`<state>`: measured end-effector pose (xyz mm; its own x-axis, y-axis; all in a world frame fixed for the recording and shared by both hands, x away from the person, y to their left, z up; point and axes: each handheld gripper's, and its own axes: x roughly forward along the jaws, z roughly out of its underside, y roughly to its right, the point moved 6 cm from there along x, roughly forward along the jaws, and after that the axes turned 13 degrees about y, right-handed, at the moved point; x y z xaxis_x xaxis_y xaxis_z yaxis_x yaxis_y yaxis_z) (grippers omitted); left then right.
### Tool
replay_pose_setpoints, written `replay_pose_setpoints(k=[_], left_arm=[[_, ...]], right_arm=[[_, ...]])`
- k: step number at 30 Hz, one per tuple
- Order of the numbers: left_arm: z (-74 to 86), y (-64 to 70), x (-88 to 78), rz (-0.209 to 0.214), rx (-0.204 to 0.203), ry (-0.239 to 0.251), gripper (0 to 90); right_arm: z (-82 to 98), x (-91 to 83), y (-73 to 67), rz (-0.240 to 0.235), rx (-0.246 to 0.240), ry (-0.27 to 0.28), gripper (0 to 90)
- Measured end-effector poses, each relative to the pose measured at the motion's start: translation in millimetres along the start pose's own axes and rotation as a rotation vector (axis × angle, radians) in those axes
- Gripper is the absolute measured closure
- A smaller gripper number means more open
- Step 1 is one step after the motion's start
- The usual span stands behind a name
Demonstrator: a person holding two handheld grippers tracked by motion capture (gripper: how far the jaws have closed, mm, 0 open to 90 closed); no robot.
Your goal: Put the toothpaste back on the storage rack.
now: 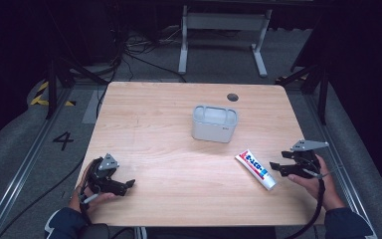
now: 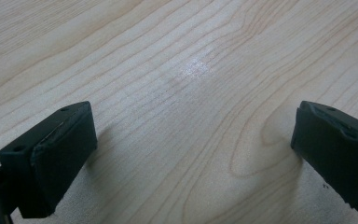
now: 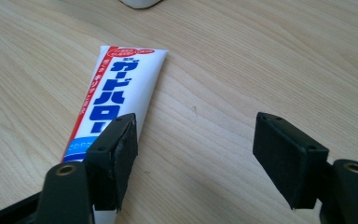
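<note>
The toothpaste tube [image 1: 256, 170] lies flat on the tabletop [image 1: 169, 149], long axis running from 10 o'clock to 4 o'clock in the high view, flat crimped end toward the grey holder [image 1: 214, 123], which stands upright at 11 o'clock of the tube; its inside is too dim to read. The right gripper [image 1: 277, 168] sits just at 3 o'clock of the tube, jaws released, the tube beside one jaw, not between them. The left gripper [image 1: 128, 184] rests well apart, jaws released over bare wood

Bare wood surrounds the grey container [image 1: 214, 123] mid-table; toothpaste tube [image 1: 256, 170] lies right-front.
</note>
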<state>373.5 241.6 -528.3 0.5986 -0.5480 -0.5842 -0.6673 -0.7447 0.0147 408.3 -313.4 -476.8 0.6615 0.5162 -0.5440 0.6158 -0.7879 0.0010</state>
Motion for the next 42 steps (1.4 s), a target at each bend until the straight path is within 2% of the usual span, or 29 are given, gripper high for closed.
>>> replay_pose_setpoints(k=[5,10,15,29,42], left_arm=[[0.0,0.0,0.0,0.0,0.0,0.0,0.5],[0.0,0.0,0.0,0.0,0.0,0.0,0.5],[0.0,0.0,0.0,0.0,0.0,0.0,0.5],[0.0,0.0,0.0,0.0,0.0,0.0,0.5],[0.1,0.1,0.0,0.001,-0.002,0.0,0.5]], right_arm=[[-7.1,1.4,-9.0,-0.02,-0.008,0.005,31.3],[-15.5,7.7,-24.8,-0.062,-0.042,-0.016,31.3],[-19.1,14.9,-32.9,-0.092,-0.072,-0.035,31.7],[-14.6,40.3,-44.5,-0.126,-0.092,-0.153,31.8],[-11.9,62.7,-49.9,-0.129,-0.096,-0.24,31.7]])
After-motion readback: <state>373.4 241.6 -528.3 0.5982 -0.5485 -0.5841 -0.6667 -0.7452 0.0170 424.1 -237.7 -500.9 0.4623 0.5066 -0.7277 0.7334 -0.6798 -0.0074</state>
